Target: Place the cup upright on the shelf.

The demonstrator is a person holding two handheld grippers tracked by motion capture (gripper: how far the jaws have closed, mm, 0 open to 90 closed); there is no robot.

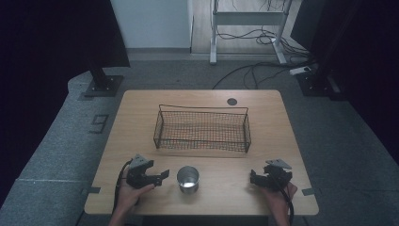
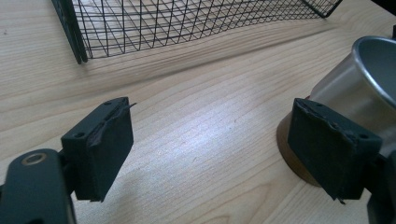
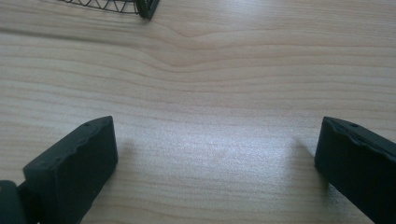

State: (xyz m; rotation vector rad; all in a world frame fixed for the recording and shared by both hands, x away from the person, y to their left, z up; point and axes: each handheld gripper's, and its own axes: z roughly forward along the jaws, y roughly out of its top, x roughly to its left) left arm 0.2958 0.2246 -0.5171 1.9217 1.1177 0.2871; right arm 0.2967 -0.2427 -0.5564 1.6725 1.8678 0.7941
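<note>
Overhead arrangement. The light wooden tabletop (image 1: pixel 141 122) carries a black wire basket (image 1: pixel 202 128) at its centre and a metal cup (image 1: pixel 188 179) standing upright near the front edge, mouth up. The basket sits well back from the cup and apart from it. A small dark round disc (image 1: pixel 231 101) lies on the tabletop behind the basket, towards the far edge.

Your left claw (image 1: pixel 162 175) rests low at the front left, just beside the cup, pointing towards it. In the left gripper view, your left claw (image 2: pixel 210 140) has its jaws spread wide with bare wood between them; the cup (image 2: pixel 355 84) stands beyond the right-hand jaw, partly hidden by it, and whether the two touch cannot be told. The cup shows a brown band at its base. The basket (image 2: pixel 187 23) crosses the top of that view, a corner post at its left.

Your right claw (image 1: pixel 254 178) sits at the front right, well apart from the cup, pointing inward across the tabletop. In the right gripper view, your right claw (image 3: pixel 215 163) also has its jaws wide apart, holding nothing, with wood grain between them and a corner of the basket (image 3: pixel 140 7) at the top edge.

Your hands grip both tools from the near edge; a cable trails back from each.
</note>
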